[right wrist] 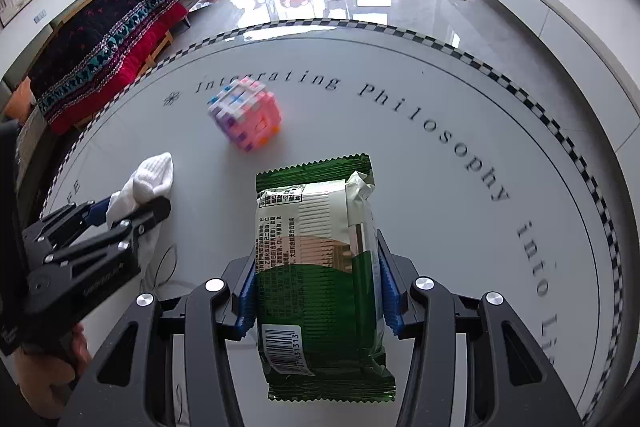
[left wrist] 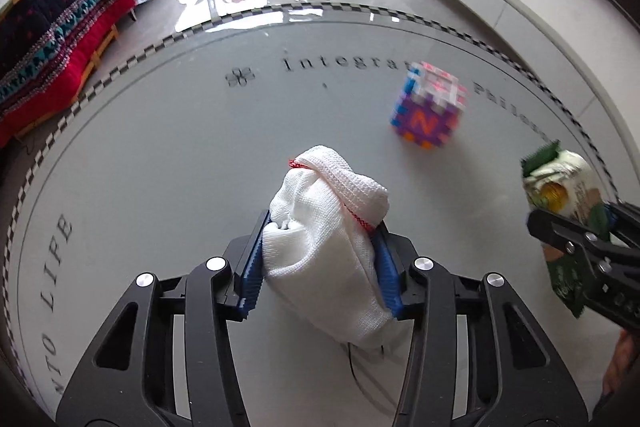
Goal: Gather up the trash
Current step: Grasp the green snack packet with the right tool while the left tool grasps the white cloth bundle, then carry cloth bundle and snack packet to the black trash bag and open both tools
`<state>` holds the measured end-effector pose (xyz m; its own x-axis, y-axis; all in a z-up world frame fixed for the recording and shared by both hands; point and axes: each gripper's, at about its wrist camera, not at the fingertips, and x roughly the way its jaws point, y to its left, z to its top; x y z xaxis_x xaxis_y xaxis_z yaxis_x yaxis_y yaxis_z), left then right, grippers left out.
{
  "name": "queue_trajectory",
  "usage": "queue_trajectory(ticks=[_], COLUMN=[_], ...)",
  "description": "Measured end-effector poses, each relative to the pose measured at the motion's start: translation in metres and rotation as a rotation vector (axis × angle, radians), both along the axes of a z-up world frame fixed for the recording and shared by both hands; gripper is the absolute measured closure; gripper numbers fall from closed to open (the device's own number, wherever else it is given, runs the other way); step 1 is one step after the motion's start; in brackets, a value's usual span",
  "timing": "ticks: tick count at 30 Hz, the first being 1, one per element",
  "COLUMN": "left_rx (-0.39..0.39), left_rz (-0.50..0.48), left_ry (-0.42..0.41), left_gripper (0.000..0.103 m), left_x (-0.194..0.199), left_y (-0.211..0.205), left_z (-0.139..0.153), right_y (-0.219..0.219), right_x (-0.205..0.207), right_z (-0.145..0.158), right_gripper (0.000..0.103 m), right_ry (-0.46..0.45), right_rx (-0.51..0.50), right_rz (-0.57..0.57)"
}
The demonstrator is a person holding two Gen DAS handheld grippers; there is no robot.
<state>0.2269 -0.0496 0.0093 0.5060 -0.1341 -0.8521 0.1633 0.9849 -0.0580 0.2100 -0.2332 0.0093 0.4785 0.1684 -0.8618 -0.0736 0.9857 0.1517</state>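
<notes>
A white knitted cloth (left wrist: 328, 247), bunched and edged with red stitching, is seen clamped between the blue pads of the left gripper (left wrist: 324, 259), the jaws drawn in until the fabric bulges above and below them. The cloth is held low over the round white table (left wrist: 160, 155), on the near side of a colourful foam puzzle cube (left wrist: 426, 111) that stands alone farther out on the tabletop.

To the right of the cloth, a green-and-white snack wrapper (right wrist: 320, 267) is pinched across its width by the right gripper (right wrist: 316, 287), the jaws roughly half closed against its long edges and the barcode end turned toward the camera. It is likewise carried on the near side of the cube.

The cloth is judged to be light, soft and easily compressed; a grip around the thick bunched middle is likely to hold best, since a loose fold could slide out. The wrapper is judged to be light, thin and slick, with crinkled film that yields under pressure; it is best taken across the flat body or at a crimped seam, and squeezed gently so it does not buckle and slip free.

The cube appears to be a toy rather than rubbish.
</notes>
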Motion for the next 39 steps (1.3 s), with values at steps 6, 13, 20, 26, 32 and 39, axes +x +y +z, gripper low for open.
queue_trajectory(ticks=[6, 13, 20, 26, 32, 39], left_rx=[-0.009, -0.030, -0.070, -0.097, -0.123, -0.120], left_rz=[-0.062, -0.088, -0.069, -0.052, -0.013, 0.057], left_ry=[-0.006, -0.010, -0.015, -0.029, -0.048, -0.101], left_gripper=[0.056, 0.056, 0.057, 0.057, 0.056, 0.056], left_x=[-0.053, -0.118, -0.173, -0.217, -0.272, -0.338], left_y=[-0.007, -0.001, 0.007, 0.017, 0.046, 0.097], left_z=[0.011, 0.020, 0.032, 0.039, 0.042, 0.050], right_y=[0.010, 0.026, 0.044, 0.064, 0.097, 0.162], right_x=[-0.034, -0.082, -0.132, -0.174, -0.219, -0.275], right_z=[0.010, 0.023, 0.035, 0.048, 0.056, 0.063], right_gripper=[0.053, 0.053, 0.053, 0.053, 0.053, 0.053], right_ry=[0.002, 0.004, 0.007, 0.001, -0.008, -0.025], right_rx=[0.028, 0.031, 0.043, 0.062, 0.063, 0.066], right_rz=[0.009, 0.036, 0.060, 0.089, 0.154, 0.283])
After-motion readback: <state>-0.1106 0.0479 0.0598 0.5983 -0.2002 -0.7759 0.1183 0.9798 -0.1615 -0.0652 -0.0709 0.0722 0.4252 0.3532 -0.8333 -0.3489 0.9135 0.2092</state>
